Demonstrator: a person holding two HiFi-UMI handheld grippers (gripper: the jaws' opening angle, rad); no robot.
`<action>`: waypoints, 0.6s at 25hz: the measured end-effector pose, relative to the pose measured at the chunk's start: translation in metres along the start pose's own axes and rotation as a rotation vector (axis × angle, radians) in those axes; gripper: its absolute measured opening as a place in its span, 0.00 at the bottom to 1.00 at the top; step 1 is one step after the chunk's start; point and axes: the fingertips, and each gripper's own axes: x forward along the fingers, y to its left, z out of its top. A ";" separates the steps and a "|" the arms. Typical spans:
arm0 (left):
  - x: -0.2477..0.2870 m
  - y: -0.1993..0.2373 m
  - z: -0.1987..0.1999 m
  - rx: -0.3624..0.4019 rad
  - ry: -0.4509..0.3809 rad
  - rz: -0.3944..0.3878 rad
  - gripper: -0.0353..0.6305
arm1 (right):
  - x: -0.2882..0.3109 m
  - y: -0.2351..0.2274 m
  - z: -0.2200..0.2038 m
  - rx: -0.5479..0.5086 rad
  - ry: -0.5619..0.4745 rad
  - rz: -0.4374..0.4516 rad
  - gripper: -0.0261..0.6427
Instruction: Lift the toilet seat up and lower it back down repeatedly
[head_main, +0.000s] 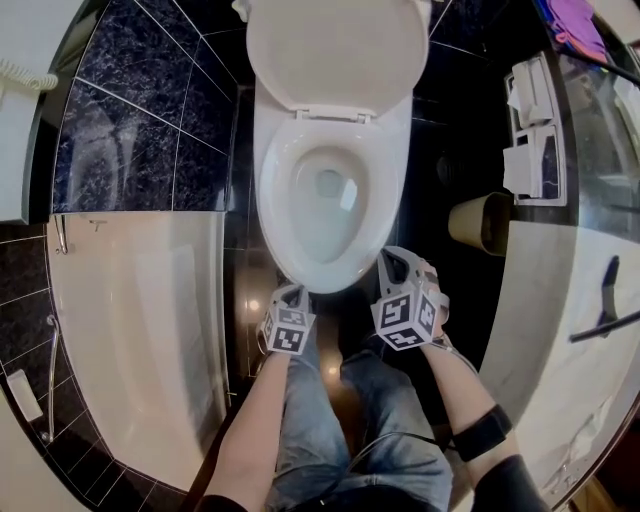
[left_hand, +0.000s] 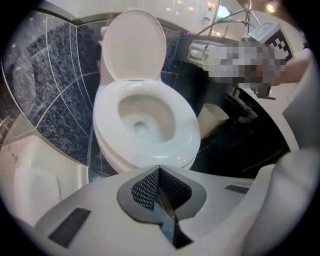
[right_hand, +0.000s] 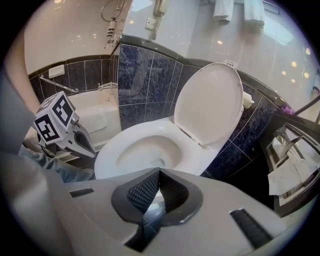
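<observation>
Toilet seat (head_main: 272, 195) seemingly down flat, long axis toward person (head_main: 350, 430), lid (head_main: 335, 45) upright

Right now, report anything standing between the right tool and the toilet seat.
Nothing visible does. The right tool, shut, hangs just short of the seat with only open air between; the lid is up.

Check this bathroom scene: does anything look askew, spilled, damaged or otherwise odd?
Nothing stands out. The lid stands raised, the seat lies flat on the bowl, the bin stands beside it, and no spill shows on the dark floor.
</observation>
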 end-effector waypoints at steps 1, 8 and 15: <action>-0.007 0.002 0.007 -0.009 -0.020 0.006 0.05 | -0.002 0.000 0.005 0.003 -0.005 0.004 0.07; -0.119 0.004 0.098 0.000 -0.183 0.029 0.05 | -0.066 -0.016 0.078 0.027 -0.062 -0.015 0.07; -0.288 -0.016 0.206 0.068 -0.380 0.068 0.05 | -0.185 -0.055 0.173 0.167 -0.191 -0.014 0.07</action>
